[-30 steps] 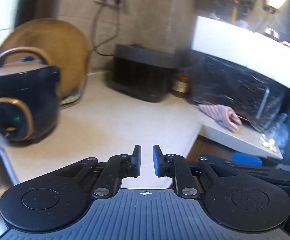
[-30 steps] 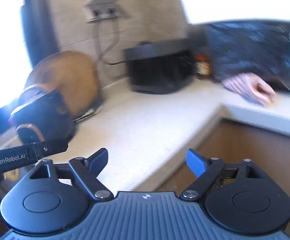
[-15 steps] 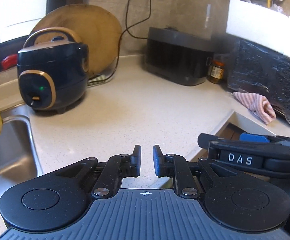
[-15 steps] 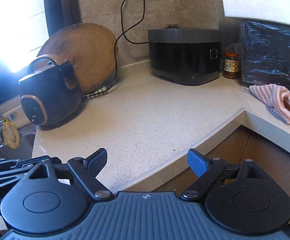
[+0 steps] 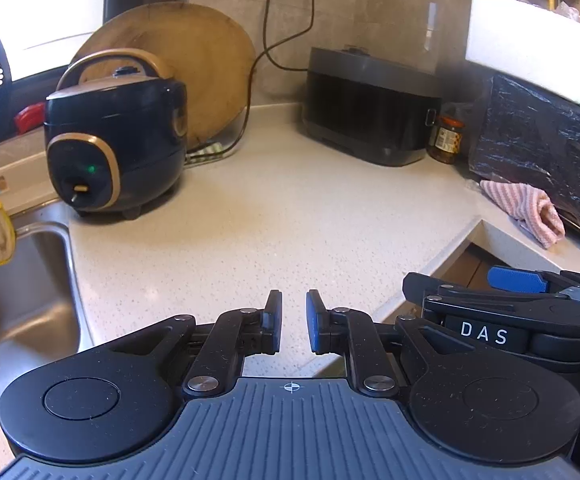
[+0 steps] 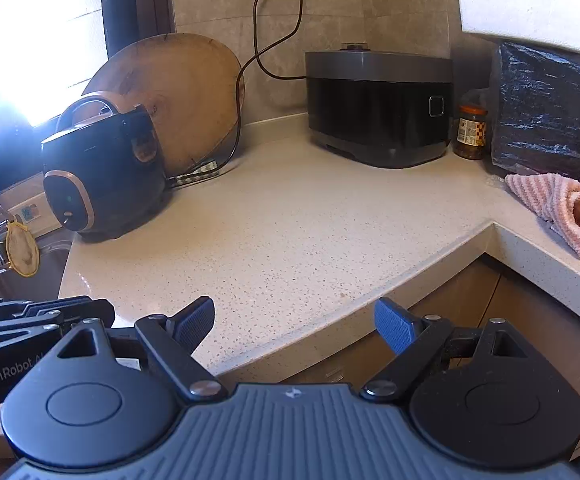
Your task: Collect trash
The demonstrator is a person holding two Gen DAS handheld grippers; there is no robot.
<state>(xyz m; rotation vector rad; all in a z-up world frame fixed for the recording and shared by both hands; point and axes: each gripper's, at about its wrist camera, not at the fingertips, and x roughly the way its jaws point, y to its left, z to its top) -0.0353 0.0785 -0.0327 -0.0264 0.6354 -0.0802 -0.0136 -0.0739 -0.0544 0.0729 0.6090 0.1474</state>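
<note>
Over the pale speckled table (image 5: 290, 216) both claws hang with nothing between their fingers. The left claw (image 5: 293, 322) has its jaws drawn nearly together, a narrow gap left between the pads, gripping nothing. The right claw (image 6: 293, 326) has its jaws spread wide and is likewise empty, poised over the table's front edge. No piece of trash can be made out on the bare stretch of table ahead. At the left stands a dark blue rice cooker (image 5: 114, 148) with a round wooden board (image 5: 194, 68) leaning on the wall behind it. At the back corner sits a black box-shaped cooker (image 6: 377, 108), with a small jar (image 6: 470, 132) just beside it. A pink striped cloth (image 6: 561, 208) lies at the right, next to a black plastic bag (image 6: 553, 116). A steel sink (image 5: 18, 296) lies to the left.
</note>
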